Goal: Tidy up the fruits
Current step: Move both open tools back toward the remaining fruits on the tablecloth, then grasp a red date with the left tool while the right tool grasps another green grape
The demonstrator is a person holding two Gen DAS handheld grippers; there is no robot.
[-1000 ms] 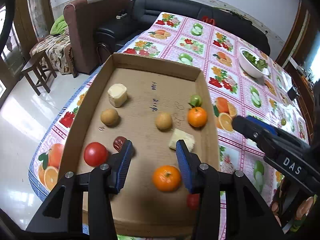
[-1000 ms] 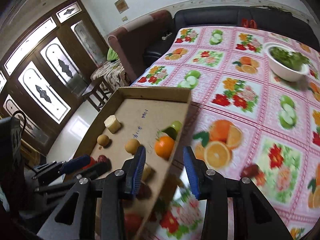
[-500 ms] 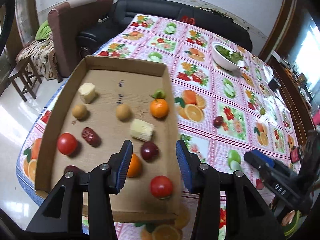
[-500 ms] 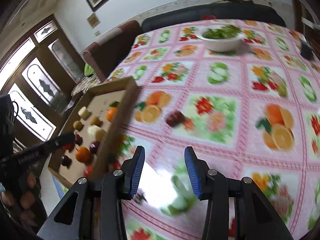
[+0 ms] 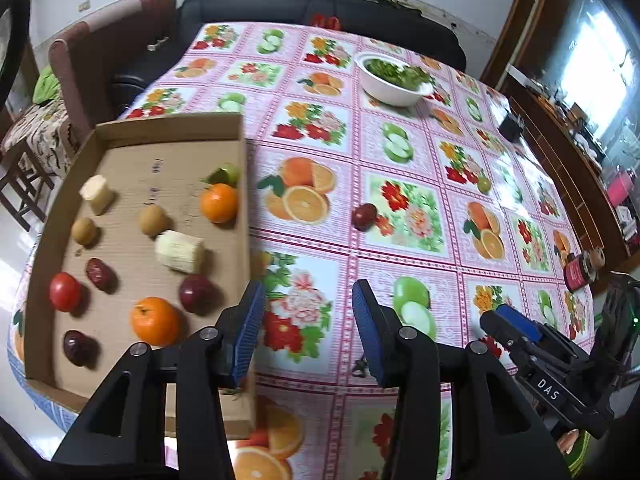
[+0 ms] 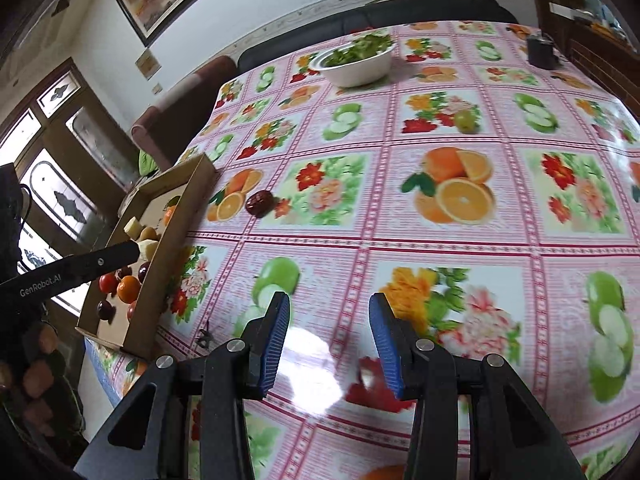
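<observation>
A cardboard tray (image 5: 245, 216) at the table's left holds two oranges (image 5: 155, 321), a tomato (image 5: 64, 292), dark red fruits, brown round fruits and pale cut pieces. One dark red fruit (image 5: 364, 216) (image 6: 259, 203) lies loose on the fruit-print tablecloth right of the tray. A small green fruit (image 5: 484, 184) (image 6: 464, 120) sits farther right. My left gripper (image 5: 308, 324) hangs open over the cloth just past the tray's right wall, nothing between its fingers. My right gripper (image 6: 328, 332) is open too, over bare cloth nearer than the red fruit.
A white bowl of greens (image 5: 394, 80) (image 6: 356, 62) stands at the far side of the table. A small black box (image 6: 540, 52) sits at the far right. A dark jar (image 5: 576, 276) is near the right edge. Sofa and armchair lie beyond.
My left gripper has swung right, from above the tray's fruits to the cloth beside it. My right gripper has moved right, away from the tray, out over the tablecloth.
</observation>
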